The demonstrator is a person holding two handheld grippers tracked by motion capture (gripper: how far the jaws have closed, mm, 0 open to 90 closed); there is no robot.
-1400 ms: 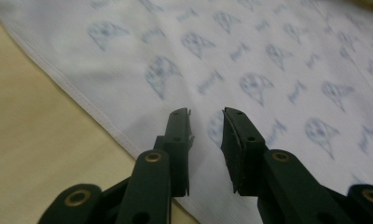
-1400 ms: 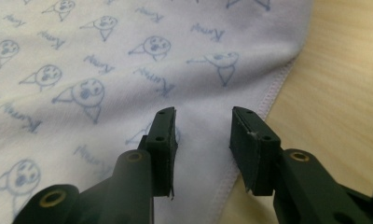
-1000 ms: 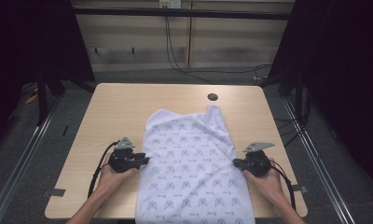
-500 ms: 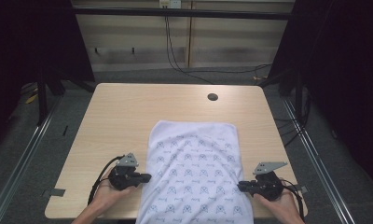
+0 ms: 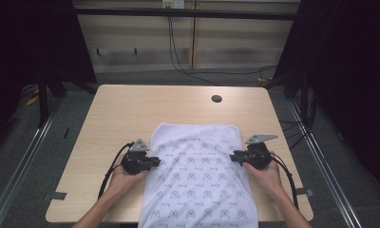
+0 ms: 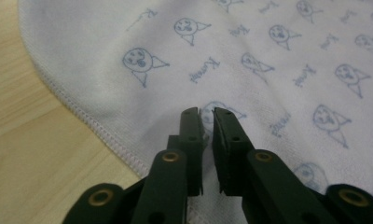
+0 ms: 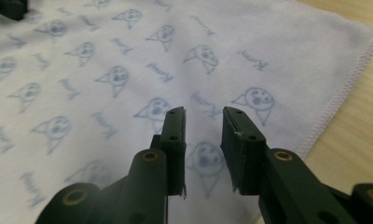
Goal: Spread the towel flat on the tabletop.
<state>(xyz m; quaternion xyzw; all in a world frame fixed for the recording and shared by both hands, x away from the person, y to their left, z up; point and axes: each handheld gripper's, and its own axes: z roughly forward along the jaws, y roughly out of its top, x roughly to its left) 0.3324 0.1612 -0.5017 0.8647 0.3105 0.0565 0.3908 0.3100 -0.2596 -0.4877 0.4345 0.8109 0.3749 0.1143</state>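
- A lab or test bay set up for recording, not a home.
- A bare wooden table (image 5: 131, 114) stands alone at the centre of the frame, with a round cable hole (image 5: 216, 99) near its far edge.
- Black curtains (image 5: 349, 71) hang at the left and right edges.
- Loose cables (image 5: 178, 52) run down the plain panelled wall (image 5: 235, 42) at top centre.
- Metal rails (image 5: 22, 161) lie along the grey floor (image 5: 50, 156) at lower left.
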